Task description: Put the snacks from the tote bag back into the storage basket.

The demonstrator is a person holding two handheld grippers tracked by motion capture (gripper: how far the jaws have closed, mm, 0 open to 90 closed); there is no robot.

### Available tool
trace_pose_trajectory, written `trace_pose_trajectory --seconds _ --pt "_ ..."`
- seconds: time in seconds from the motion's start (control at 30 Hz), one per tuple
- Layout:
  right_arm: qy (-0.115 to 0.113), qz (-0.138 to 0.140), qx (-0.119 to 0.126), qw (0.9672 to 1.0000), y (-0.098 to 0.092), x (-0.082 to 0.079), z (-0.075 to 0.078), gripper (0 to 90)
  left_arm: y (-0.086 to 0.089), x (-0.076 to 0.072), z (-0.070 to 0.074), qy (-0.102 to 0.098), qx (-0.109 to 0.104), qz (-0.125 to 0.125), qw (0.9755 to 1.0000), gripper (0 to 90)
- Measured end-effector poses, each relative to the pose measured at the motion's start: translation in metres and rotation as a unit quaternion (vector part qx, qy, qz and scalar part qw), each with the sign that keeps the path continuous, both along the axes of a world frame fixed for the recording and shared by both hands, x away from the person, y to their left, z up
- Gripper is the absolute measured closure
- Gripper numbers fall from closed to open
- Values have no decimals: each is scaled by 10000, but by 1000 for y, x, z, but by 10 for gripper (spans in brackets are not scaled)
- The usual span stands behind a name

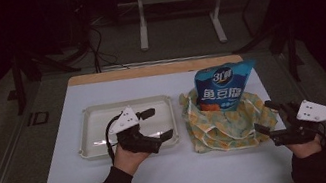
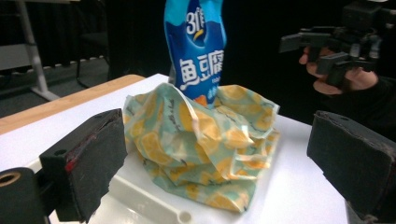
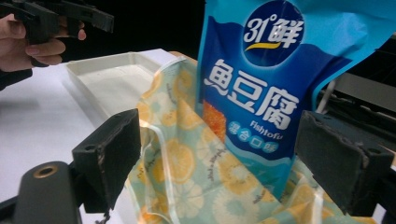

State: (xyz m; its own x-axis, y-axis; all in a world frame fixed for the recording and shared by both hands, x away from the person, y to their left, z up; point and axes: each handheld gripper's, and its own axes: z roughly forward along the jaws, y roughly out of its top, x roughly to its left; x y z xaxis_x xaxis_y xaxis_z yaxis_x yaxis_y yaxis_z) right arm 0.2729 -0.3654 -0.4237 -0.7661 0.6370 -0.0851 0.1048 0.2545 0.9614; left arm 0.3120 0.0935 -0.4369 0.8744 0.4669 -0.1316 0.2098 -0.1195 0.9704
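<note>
Fish tofu pouch point(image 1: 223, 87), blue and upright, stands in the mouth of a lemon-print fabric bag point(image 1: 225, 123) at centre right of the high view, on the white surface point(image 1: 165, 172). Left tongs point(image 1: 155, 123) hang over the cream tray point(image 1: 86, 116) at centre left, jaws apart and empty; right tongs point(image 1: 266, 116) sit at the bag's right edge, also gaping with nothing between them.

Left gripper view: the pouch point(image 2: 196, 46) rises from the crumpled bag point(image 2: 205, 149) in mid-frame, well beyond the wide-open jaws.

Right gripper view: the pouch point(image 3: 261, 93) looms close, upper centre, bag fabric point(image 3: 187, 168) bunched below it, neither touched.

I judge the packing half done: next, one pair of tongs must pinch the bag's rim and draw it up while the other steadies or presses the pouch down.
</note>
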Motion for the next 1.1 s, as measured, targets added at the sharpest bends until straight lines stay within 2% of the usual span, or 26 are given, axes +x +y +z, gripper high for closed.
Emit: trace_pose_trajectory --seconds 0.03,0.1,0.17,0.2,0.33,0.57,0.83,0.97,1.1 --pt "0 5 9 10000 -1 1 1 144 -3 2 1 -50 48 19 10000 62" --pt "-7 -19 22 10000 -2 4 3 145 -9 6 1 1 81 -93 9999 75" --pt "0 -44 32 10000 -4 8 4 145 -15 10 2 -32 64 -184 9998 82" --pt "9 -55 52 10000 -4 9 5 145 -18 12 3 -71 87 -148 9998 107" --pt "21 -77 75 9999 -7 17 8 148 -28 24 5 18 76 -271 9996 120" --pt "-35 -122 53 9999 -11 31 14 167 -44 43 15 -84 171 -232 9995 133" --pt "101 -169 38 9998 -10 52 13 177 -65 69 18 -168 383 -125 9990 182" --pt "136 -207 51 9997 -9 63 13 188 -76 84 17 -103 468 -102 9988 191" --pt "178 -242 57 9995 -8 74 13 198 -82 96 15 -43 398 -70 9992 205"
